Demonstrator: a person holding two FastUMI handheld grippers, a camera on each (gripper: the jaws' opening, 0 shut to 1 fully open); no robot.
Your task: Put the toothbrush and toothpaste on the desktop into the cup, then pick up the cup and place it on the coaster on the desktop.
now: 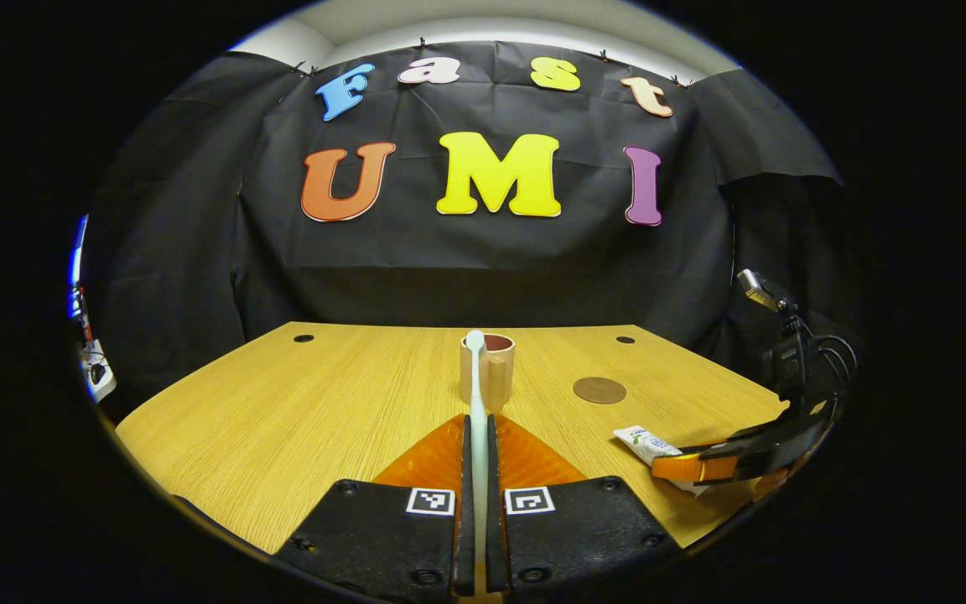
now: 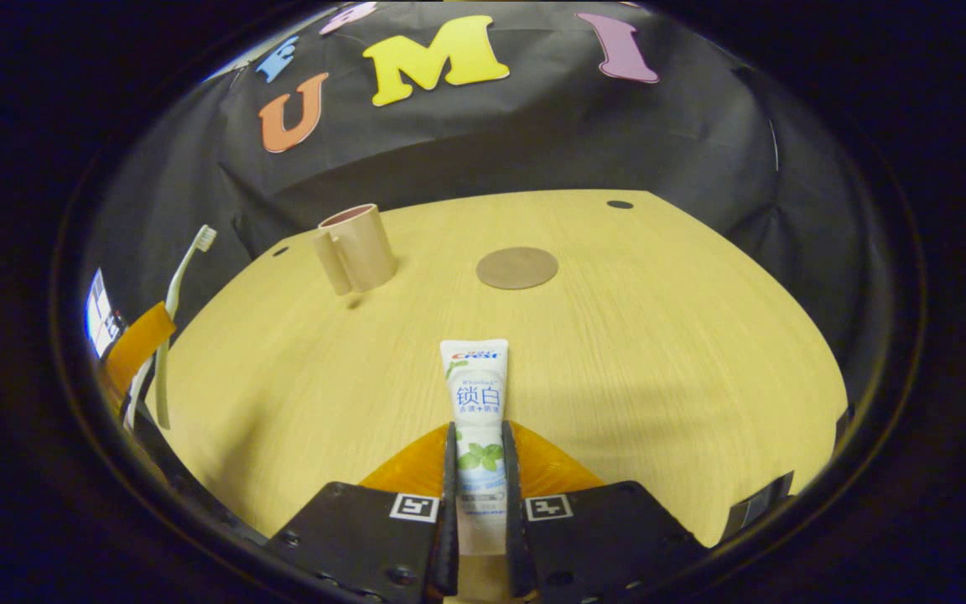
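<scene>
My left gripper (image 1: 477,432) is shut on a white toothbrush (image 1: 476,394), which points forward with its head level with the rim of the tan cup (image 1: 495,369). The cup stands upright mid-table, handle toward me. My right gripper (image 2: 478,440) is shut on the white toothpaste tube (image 2: 475,390), which lies flat on the table (image 2: 659,352) pointing away. In the right gripper view the cup (image 2: 357,247) stands at the far left and the round brown coaster (image 2: 516,268) lies to its right. The left gripper (image 2: 137,340) with the toothbrush (image 2: 177,294) appears at that view's left edge. The right gripper (image 1: 730,457) holds the tube (image 1: 646,443) at the right of the left gripper view.
The coaster (image 1: 599,390) lies on the wooden table (image 1: 282,419) right of the cup. Two dark cable holes (image 1: 303,338) sit near the table's back corners. A small camera on a stand (image 1: 772,327) rises off the right edge.
</scene>
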